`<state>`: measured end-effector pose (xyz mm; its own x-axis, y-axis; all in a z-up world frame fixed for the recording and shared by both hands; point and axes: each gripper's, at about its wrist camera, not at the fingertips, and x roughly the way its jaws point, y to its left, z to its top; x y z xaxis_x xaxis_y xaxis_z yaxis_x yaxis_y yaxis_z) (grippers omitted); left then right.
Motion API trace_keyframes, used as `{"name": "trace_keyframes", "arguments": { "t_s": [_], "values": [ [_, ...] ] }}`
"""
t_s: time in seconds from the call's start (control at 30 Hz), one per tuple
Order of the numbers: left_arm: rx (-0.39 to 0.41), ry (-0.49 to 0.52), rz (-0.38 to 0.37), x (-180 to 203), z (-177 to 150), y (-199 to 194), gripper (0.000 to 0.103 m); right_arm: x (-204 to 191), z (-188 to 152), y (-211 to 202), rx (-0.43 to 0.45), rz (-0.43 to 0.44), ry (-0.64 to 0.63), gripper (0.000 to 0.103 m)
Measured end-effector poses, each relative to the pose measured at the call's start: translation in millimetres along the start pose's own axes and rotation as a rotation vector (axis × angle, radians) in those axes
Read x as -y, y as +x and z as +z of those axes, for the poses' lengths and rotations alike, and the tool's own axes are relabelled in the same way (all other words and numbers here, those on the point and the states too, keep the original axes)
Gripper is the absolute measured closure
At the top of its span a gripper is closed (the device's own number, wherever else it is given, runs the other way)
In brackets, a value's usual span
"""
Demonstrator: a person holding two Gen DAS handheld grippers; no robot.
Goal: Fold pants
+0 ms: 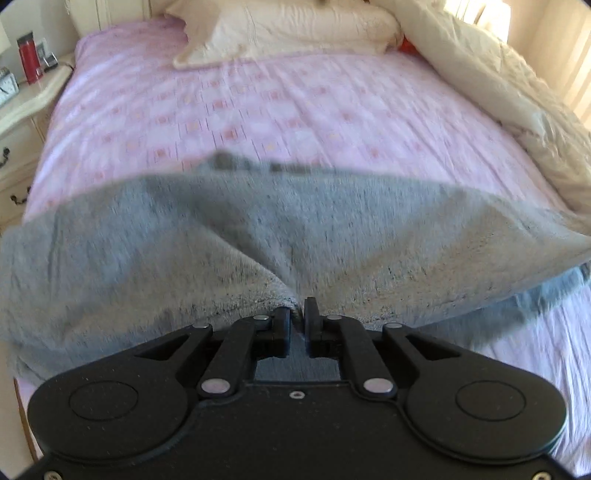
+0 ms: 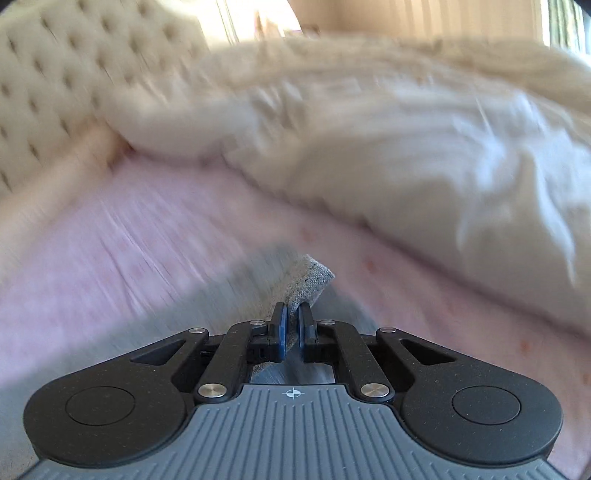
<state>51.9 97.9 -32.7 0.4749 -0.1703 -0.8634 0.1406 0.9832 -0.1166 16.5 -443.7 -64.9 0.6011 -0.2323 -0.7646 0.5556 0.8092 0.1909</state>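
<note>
The grey knit pants (image 1: 258, 240) spread wide across the near part of the pink bed sheet (image 1: 258, 107) in the left wrist view. My left gripper (image 1: 298, 314) is shut on a pinched fold at the pants' near edge and holds the cloth lifted. In the right wrist view my right gripper (image 2: 291, 321) is shut on a grey corner of the pants (image 2: 310, 282), which sticks up past the blue pads. That view is blurred by motion.
A cream pillow (image 1: 288, 29) lies at the head of the bed and a bunched cream duvet (image 1: 517, 103) along the right side, also in the right wrist view (image 2: 406, 155). A nightstand (image 1: 26, 107) with a red bottle (image 1: 28, 57) stands left. A tufted headboard (image 2: 55, 81) shows.
</note>
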Motion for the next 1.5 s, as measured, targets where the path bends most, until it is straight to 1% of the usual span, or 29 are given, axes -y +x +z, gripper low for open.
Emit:
{"name": "trace_keyframes", "arguments": {
  "t_s": [0.07, 0.17, 0.23, 0.3, 0.37, 0.4, 0.5, 0.53, 0.6, 0.7, 0.73, 0.77, 0.83, 0.93, 1.0, 1.03, 1.07, 1.13, 1.17, 1.23, 1.33, 1.43, 1.5],
  "values": [
    [-0.035, 0.006, 0.017, 3.2, -9.2, 10.2, 0.092, -2.5, -5.9, 5.2, -0.012, -0.024, -0.014, 0.097],
    [-0.062, 0.029, 0.037, 6.1, -19.2, 18.9, 0.092, -6.8, -2.2, -1.3, 0.019, -0.027, -0.028, 0.097],
    [-0.055, 0.038, 0.035, 6.3, -20.7, 14.8, 0.091, -9.7, 2.4, -8.0, 0.055, -0.021, -0.039, 0.097],
    [-0.031, 0.041, 0.029, 7.5, -19.6, 5.7, 0.091, -15.1, 2.8, -11.9, 0.077, -0.035, -0.068, 0.097],
    [-0.012, 0.05, 0.03, 9.1, -20.4, 0.3, 0.091, -15.6, -2.8, -6.4, 0.045, -0.058, -0.075, 0.097],
    [-0.019, 0.05, 0.033, 9.5, -21.8, 2.4, 0.09, -12.7, -7.1, -2.0, 0.022, -0.071, -0.063, 0.097],
    [-0.089, 0.029, 0.04, 6.6, -29.6, 16.9, 0.09, -5.8, -15.8, 11.8, -0.024, -0.084, -0.018, 0.097],
    [-0.096, 0.03, 0.045, 5.6, -33.1, 19.4, 0.089, -5.5, -18.2, 13.9, -0.027, -0.088, -0.022, 0.097],
    [-0.08, 0.051, 0.061, 7.3, -37.3, 22.0, 0.084, -9.1, -19.8, 14.9, -0.032, -0.103, -0.04, 0.095],
    [-0.068, 0.069, 0.068, 9.6, -38.3, 21.0, 0.082, -14.8, -19.3, 10.8, -0.03, -0.13, -0.078, 0.092],
    [-0.067, 0.076, 0.068, 10.1, -39.3, 19.8, 0.08, -16.0, -18.6, 9.3, -0.029, -0.139, -0.082, 0.091],
    [-0.064, 0.081, 0.072, 10.2, -40.3, 18.5, 0.077, -16.8, -17.2, 8.0, -0.027, -0.148, -0.079, 0.09],
    [-0.055, 0.087, 0.087, 10.7, -44.3, 14.1, 0.068, -17.4, -15.3, 4.7, -0.014, -0.161, -0.063, 0.089],
    [-0.054, 0.07, 0.077, 8.0, -47.8, 8.1, 0.064, -20.7, -13.1, -2.8, 0.031, -0.208, -0.05, 0.089],
    [-0.056, 0.052, 0.074, 5.2, -51.8, 2.5, 0.062, -23.7, -11.2, -9.3, 0.082, -0.237, -0.049, 0.089],
    [-0.06, 0.043, 0.074, 4.3, -53.0, 1.7, 0.061, -25.9, -10.6, -14.7, 0.119, -0.234, -0.043, 0.089],
    [-0.069, 0.037, 0.072, 2.6, -55.1, 1.0, 0.061, -30.1, -10.0, -21.2, 0.159, -0.219, -0.046, 0.089],
    [-0.091, 0.022, 0.076, -0.1, -61.0, -1.7, 0.061, -45.8, -9.1, -32.1, 0.225, -0.166, -0.093, 0.089],
    [-0.09, 0.006, 0.076, -3.2, -64.8, -4.7, 0.061, -56.9, -9.7, -36.2, 0.243, -0.122, -0.13, 0.089],
    [-0.084, -0.006, 0.093, -8.4, -69.3, -9.6, 0.061, -82.7, -12.4, -39.9, 0.25, -0.013, -0.213, 0.089],
    [-0.043, -0.044, 0.133, -22.7, -69.2, -20.2, 0.061, -125.9, -23.0, -39.7, 0.21, 0.159, -0.321, 0.089],
    [-0.022, -0.113, 0.169, -44.4, -63.7, -28.3, 0.061, -168.3, -38.7, -36.9, 0.132, 0.328, -0.417, 0.089],
    [0.016, -0.157, 0.213, -60.0, -58.8, -35.4, 0.061, -195.6, -53.1, -37.1, 0.087, 0.425, -0.494, 0.089]
  ]
}}
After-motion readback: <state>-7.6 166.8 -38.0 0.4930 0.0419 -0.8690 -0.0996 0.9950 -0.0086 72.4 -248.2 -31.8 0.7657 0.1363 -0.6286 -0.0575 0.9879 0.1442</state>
